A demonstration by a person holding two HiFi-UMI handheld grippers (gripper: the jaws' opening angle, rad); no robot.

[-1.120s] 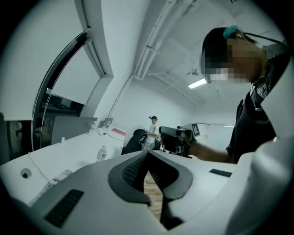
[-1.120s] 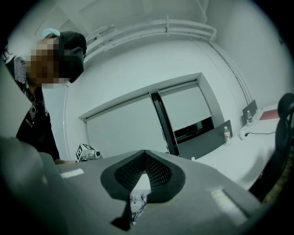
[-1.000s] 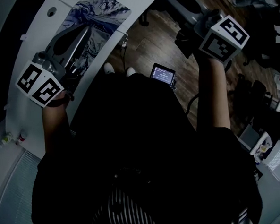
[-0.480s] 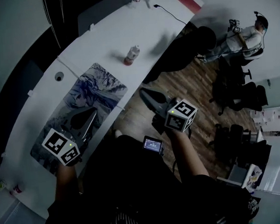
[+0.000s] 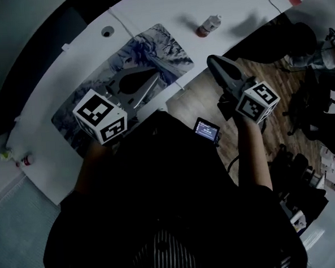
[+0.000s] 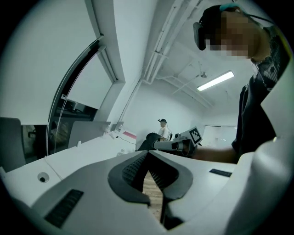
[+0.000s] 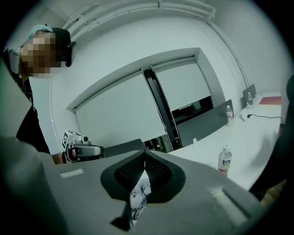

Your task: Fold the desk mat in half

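A bottle [image 5: 209, 25] stood on the white counter [image 5: 149, 13] at one o'clock, with a round cable hole [image 5: 107, 32] at eleven. Two small containers [image 5: 13, 157] sat at nine. A small lit screen [image 5: 206, 130] glowed near centre above the wooden floor [image 5: 202, 97], and dark office chairs [image 5: 319, 110] crowded three o'clock.

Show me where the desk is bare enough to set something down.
Widest bare patch: the desk between the grommet hole and the bottle, beyond the mat. A smaller one lies between the mat's left end and the small items at the desk's end. Crowded: the mat itself, with the left gripper over it.
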